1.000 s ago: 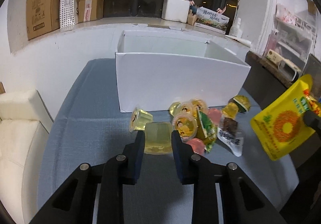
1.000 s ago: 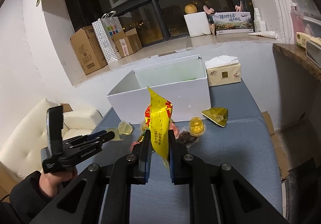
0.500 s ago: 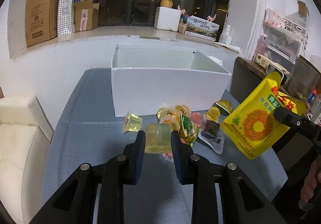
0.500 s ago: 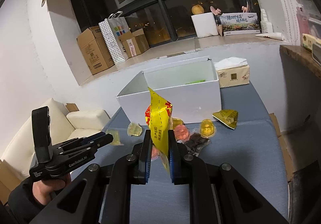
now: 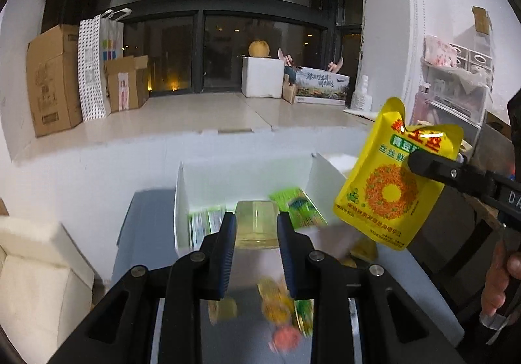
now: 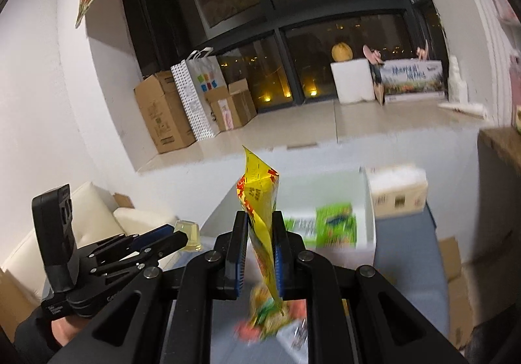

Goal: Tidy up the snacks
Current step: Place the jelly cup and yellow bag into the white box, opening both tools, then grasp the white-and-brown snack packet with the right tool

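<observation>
Clamped in the left hand-held gripper (image 5: 255, 227) is a jelly cup (image 5: 257, 224); a yellow pouch (image 6: 260, 217) is gripped by the right hand-held gripper (image 6: 259, 250).

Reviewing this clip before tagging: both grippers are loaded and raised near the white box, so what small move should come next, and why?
Probably carry the left gripper forward over the white box and release the jelly cup. The cup is clamped between its fingers, lifted off the table, with the open box just ahead. The right gripper holds the yellow pouch alongside.

grey-blue table (image 5: 143, 220): white box (image 5: 182, 201), blurred snack pile (image 5: 280, 305), possibly tissue pack (image 6: 399, 193).
</observation>
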Demonstrator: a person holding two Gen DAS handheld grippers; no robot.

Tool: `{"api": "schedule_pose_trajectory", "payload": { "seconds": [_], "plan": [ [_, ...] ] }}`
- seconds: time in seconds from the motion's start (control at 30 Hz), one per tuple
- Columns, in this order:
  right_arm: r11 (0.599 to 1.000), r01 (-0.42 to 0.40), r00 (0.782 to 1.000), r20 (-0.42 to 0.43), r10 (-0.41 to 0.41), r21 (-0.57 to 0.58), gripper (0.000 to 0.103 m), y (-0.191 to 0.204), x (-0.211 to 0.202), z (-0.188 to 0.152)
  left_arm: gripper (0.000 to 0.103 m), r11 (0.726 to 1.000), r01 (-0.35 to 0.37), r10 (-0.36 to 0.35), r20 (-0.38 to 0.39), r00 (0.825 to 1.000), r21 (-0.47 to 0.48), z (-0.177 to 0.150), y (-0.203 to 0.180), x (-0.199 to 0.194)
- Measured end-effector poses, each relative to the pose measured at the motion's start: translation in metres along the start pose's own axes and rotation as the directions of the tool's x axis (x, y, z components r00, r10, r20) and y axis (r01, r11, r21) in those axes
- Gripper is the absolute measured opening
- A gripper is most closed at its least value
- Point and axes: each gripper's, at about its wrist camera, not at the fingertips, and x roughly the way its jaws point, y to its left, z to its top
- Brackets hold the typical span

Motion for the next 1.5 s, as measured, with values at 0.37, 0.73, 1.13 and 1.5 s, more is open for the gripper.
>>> {"api": "schedule_pose_trajectory", "payload": {
  "seconds": [0.37,0.73,1.13,1.5],
  "plan": [
    [0.999,0.052,0.995,-0.081,-0.051,0.002,0.015,-0.042,0.094,0.031,0.03,0.996,-0.073,0.076,-0.053,0.996,0.048,0.035,0.017,0.093],
    [0.996,0.073,0.993,-0.1,-0.068,0.053,0.097,-0.066,0.097,0.01,0.095,0.987,-0.14,0.145,-0.075,0.987,0.074,0.012,0.02,0.109],
    [0.998,0.052,0.996,-0.078,-0.048,0.043,0.103,-0.046,0.021,-0.03,0.103,0.993,-0.115,0.113,-0.141,0.984,-0.01,-0.025,0.016,0.052],
    [0.986,0.158,0.955,-0.263,-0.141,0.045,0.103,-0.035,-0.015,-0.145,0.103,0.992,-0.075,0.06,-0.142,0.988,-0.102,-0.118,0.004,-0.055]
  ]
}}
